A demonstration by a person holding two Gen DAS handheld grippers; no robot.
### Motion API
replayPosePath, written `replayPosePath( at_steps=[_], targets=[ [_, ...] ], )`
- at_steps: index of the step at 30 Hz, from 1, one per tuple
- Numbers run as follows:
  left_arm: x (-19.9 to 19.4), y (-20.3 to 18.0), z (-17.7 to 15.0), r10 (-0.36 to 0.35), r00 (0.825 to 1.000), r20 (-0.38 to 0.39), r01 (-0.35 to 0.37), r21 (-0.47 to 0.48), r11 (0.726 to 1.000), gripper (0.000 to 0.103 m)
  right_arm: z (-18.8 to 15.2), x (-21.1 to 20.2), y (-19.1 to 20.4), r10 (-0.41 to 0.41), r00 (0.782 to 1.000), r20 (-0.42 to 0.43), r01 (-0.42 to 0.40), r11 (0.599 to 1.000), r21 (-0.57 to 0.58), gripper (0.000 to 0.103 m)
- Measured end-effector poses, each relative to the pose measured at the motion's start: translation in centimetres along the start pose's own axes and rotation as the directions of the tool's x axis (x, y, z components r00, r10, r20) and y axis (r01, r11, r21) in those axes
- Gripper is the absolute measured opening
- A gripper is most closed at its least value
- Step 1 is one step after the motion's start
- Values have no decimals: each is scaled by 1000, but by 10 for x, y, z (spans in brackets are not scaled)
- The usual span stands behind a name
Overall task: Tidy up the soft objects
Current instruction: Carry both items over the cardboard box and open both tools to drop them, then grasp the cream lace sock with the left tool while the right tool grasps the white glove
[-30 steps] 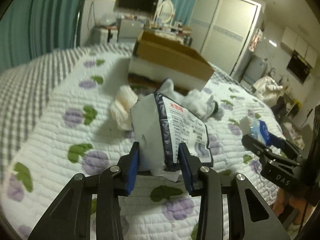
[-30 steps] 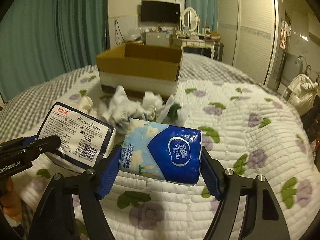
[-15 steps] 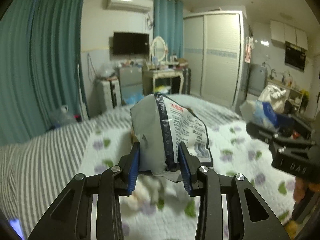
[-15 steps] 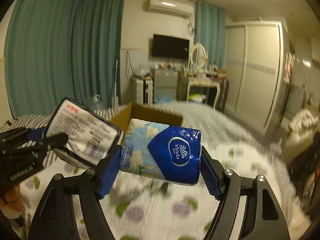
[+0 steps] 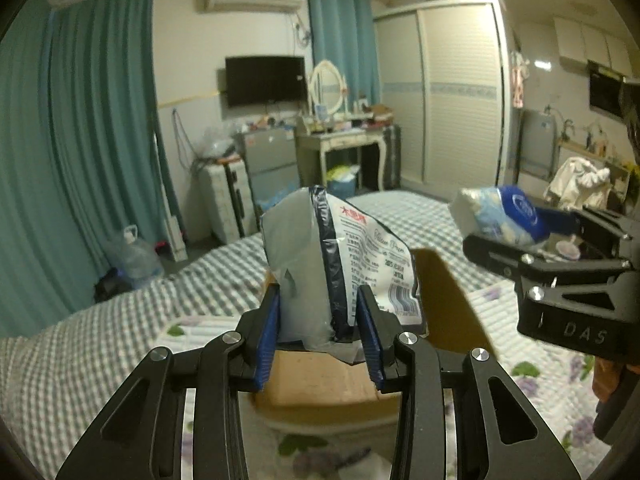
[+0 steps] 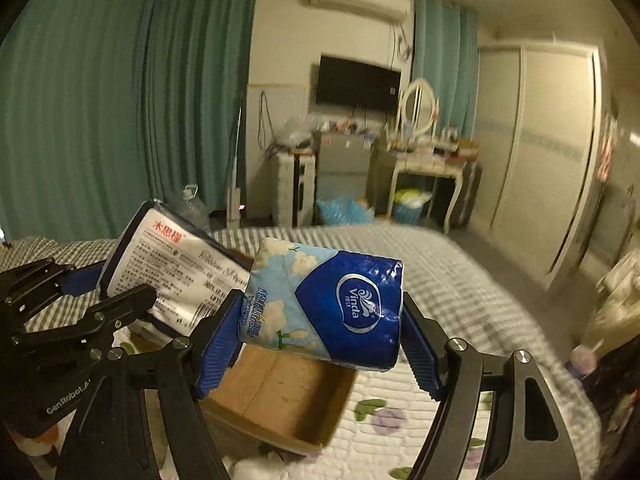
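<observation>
My left gripper [image 5: 318, 330] is shut on a white tissue pack with a dark blue edge [image 5: 340, 264] and holds it in the air over the open cardboard box [image 5: 320, 380]. My right gripper [image 6: 320, 344] is shut on a blue Vinda tissue pack [image 6: 328, 304], also held above the box [image 6: 280, 396], whose brown floor shows below. The Vinda pack [image 5: 500, 216] and right gripper [image 5: 536, 252] show at the right in the left wrist view. The white pack [image 6: 176, 268] and left gripper [image 6: 72, 304] show at the left in the right wrist view.
The box stands on a bed with a white floral quilt [image 6: 400, 412] and a grey checked blanket [image 5: 120, 320]. White cloth [image 6: 256, 468] lies just in front of the box. Teal curtains, a dresser and wardrobes stand beyond the bed.
Both grippers have lifted their packs up from the quilt and carried them forward over the box. The views have tilted up from the bed to the room.
</observation>
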State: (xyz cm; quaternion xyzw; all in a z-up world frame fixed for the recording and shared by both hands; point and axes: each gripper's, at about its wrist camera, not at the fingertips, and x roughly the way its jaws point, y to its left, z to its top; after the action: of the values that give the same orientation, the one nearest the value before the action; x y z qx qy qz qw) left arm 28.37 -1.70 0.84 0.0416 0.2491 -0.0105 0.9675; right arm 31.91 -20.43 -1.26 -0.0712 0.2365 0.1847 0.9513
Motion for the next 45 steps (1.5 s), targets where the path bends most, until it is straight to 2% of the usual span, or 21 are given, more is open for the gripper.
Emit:
replayPosePath(
  at_steps=[4,7,8,11,12,16,20,21,23,27,30,35,41,45],
  targets=[
    [30,-4,-2,11,1000,-24,-10,21,1000,38,-8,42,-17,27,999,-45,-26,999,25,74],
    [40,-7,-5,8,999,-44,-7,23,1000,47,-10,55,-24,60,996,-66,-57,997,47,77],
    [43,-8,-6,25,998,-57,-24,28,999,54,-10,59,-24,54,997,-64,-51,998,43,78],
    [26,-12,-11,72,997,-28,-71,36,997,82,-9,48,-27,38,998,-47,-37,999,23,91],
    [18,-12,-9,82,997,-15,-81,40,996,85,-7,42,-27,15,1000,-25,-15,1000,21,92],
    [-27,-8,7,95,995,42,-97,49,994,85,3,4,-28,1,1000,21,-2,1000,22,93],
    [-81,5,21,87,992,94,-89,15,996,86,14,-64,-16,-29,997,74,28,999,18,98],
    [-96,9,23,83,991,109,-84,6,996,92,19,-76,-12,-35,996,83,33,999,20,100],
    [-127,16,25,81,986,148,-80,-12,997,94,20,-111,-1,-44,993,108,43,999,11,103],
    [-176,28,13,73,980,186,-70,-20,997,94,-2,-165,16,-51,988,145,47,999,25,103],
    [-192,35,-5,76,981,178,-76,-5,997,94,-31,-175,28,-20,993,119,13,999,53,103],
    [-180,39,-55,83,990,113,-84,7,996,94,-88,-158,56,-6,999,38,5,1000,26,103],
    [-127,45,-116,57,998,-22,-58,-35,998,94,-140,-108,93,-7,997,-76,4,999,-47,103],
    [-95,44,-154,47,994,-103,-50,-20,999,93,-170,-66,104,8,986,-167,-15,999,-42,103]
  ],
)
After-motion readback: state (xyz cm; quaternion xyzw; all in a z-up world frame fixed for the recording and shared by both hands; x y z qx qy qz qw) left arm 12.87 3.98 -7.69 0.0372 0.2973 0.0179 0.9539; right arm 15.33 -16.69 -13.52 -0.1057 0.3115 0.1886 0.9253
